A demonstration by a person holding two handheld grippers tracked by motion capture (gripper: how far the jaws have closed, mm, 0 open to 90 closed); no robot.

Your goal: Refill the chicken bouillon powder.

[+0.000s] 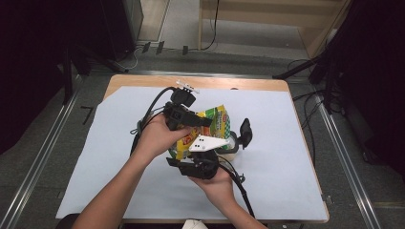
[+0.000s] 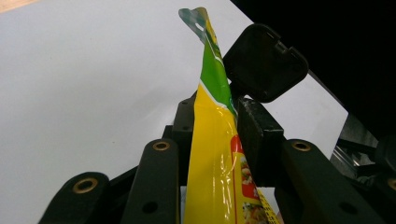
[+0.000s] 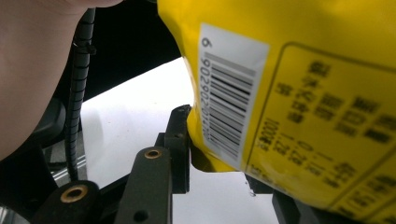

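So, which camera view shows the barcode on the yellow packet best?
The right gripper view: the barcode is large there, on the yellow packet. The left gripper view shows the packet edge-on between the jaws, no barcode. The high view shows its printed front between both hands.

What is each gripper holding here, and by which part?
Both hold the same yellow-and-green pouch. The left gripper clamps its flat body below the green top edge; the right gripper pinches the lower corner beside the barcode.

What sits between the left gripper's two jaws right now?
The yellow and green packet, seen edge-on in the left gripper view: the left gripper clamps it, pads on both sides.
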